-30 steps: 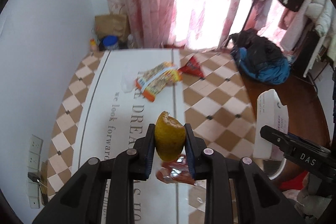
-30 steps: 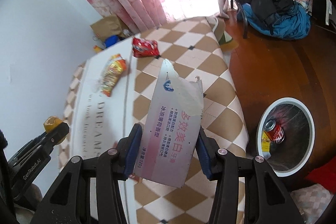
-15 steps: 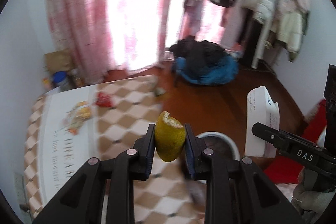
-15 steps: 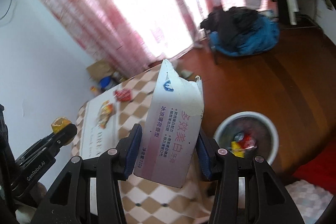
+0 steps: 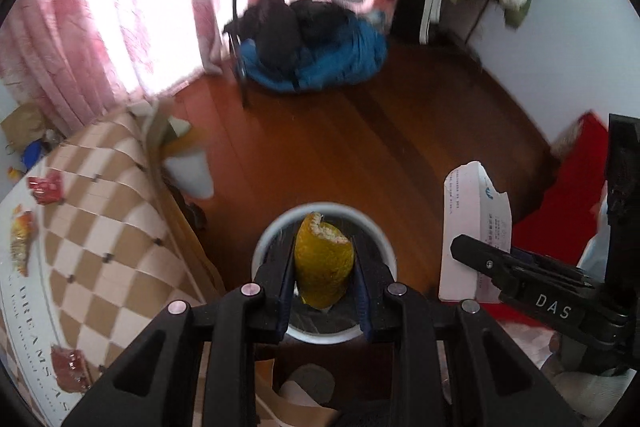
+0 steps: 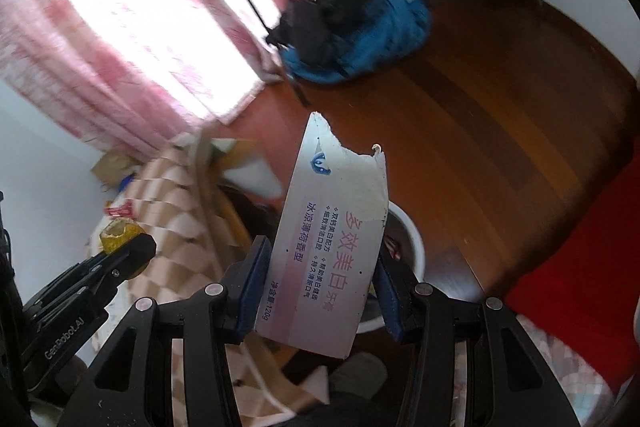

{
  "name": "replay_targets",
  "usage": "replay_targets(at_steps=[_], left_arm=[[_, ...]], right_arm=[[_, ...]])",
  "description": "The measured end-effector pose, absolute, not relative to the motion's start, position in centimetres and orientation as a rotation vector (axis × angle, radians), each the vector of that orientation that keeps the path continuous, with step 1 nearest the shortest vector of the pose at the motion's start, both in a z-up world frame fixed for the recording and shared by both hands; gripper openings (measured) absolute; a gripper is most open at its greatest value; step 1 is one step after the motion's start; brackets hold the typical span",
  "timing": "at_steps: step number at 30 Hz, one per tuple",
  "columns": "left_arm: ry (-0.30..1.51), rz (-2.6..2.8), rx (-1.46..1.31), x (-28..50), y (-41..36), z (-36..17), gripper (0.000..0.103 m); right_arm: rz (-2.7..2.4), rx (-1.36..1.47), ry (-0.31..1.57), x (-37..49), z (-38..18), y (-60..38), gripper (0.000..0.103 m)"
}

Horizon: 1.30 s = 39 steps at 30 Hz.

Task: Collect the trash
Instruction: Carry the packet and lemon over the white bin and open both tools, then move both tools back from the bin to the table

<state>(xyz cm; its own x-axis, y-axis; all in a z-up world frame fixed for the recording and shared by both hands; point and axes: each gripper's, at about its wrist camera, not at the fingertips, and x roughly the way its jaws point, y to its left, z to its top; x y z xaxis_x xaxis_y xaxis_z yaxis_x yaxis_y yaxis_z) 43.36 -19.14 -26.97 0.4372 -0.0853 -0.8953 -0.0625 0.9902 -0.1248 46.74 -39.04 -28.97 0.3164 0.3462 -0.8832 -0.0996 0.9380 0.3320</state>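
- Now the left tongs (image 5: 324, 267) are gripping the peel (image 5: 323, 261) tight, hanging right over the bin (image 5: 262, 247).
- Right tongs (image 6: 316, 291) are clamping the torn box (image 6: 332, 247) beside the bin's rim.
- Next, likely: parting the left jaws first, then shifting the box over the opening.

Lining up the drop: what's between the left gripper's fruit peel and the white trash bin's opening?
Nothing in the left wrist view: the fruit peel, clamped in the left gripper, hangs directly over the white trash bin with only air between.

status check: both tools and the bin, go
Left tool shut on orange peel, above white bin. Right tool shut on torn toothpaste box, beside the bin. Nothing blocking.
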Motion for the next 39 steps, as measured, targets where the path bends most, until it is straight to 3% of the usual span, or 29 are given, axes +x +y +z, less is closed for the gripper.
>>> replay_targets(at_steps=[7, 14, 17, 20, 22, 24, 25, 28, 39], left_arm=[[1.251, -0.021, -0.134, 45.9, -20.8, -33.2, 0.023], [1.337, -0.004, -0.168, 47.0, -20.3, -36.8, 0.028], [1.350, 0.018, -0.167, 47.3, -19.9, -37.4, 0.037], [1.346, 0.050, -0.175, 47.1, -19.3, -37.3, 0.066], [1.339, 0.064, -0.176, 47.1, -18.9, -37.2, 0.084], [1.334, 0.086, -0.172, 47.1, -18.6, -37.0, 0.093], [1.334, 0.093, -0.171, 47.1, -18.5, -36.9, 0.097], [1.326, 0.116, -0.146, 46.7, -18.4, -36.6, 0.098], [1.287, 0.124, -0.122, 45.1, -18.7, -34.3, 0.100]], right_arm=[[0.234, 0.283, 1.385, 48.9, -38.4, -41.6, 0.052], [0.233, 0.302, 1.478, 50.6, -44.3, -41.0, 0.052], [0.244, 0.276, 1.505, 51.4, -45.8, -40.2, 0.056], [0.210, 0.204, 1.516, 51.9, -46.5, -39.7, 0.060], [0.179, 0.167, 1.515, 52.0, -46.7, -39.6, 0.070], [0.158, 0.141, 1.512, 52.1, -46.5, -39.8, 0.092], [0.141, 0.121, 1.510, 52.0, -46.3, -39.9, 0.095], [0.099, 0.059, 1.498, 51.6, -45.6, -40.3, 0.103], [0.039, -0.017, 1.437, 49.4, -41.5, -41.1, 0.103]])
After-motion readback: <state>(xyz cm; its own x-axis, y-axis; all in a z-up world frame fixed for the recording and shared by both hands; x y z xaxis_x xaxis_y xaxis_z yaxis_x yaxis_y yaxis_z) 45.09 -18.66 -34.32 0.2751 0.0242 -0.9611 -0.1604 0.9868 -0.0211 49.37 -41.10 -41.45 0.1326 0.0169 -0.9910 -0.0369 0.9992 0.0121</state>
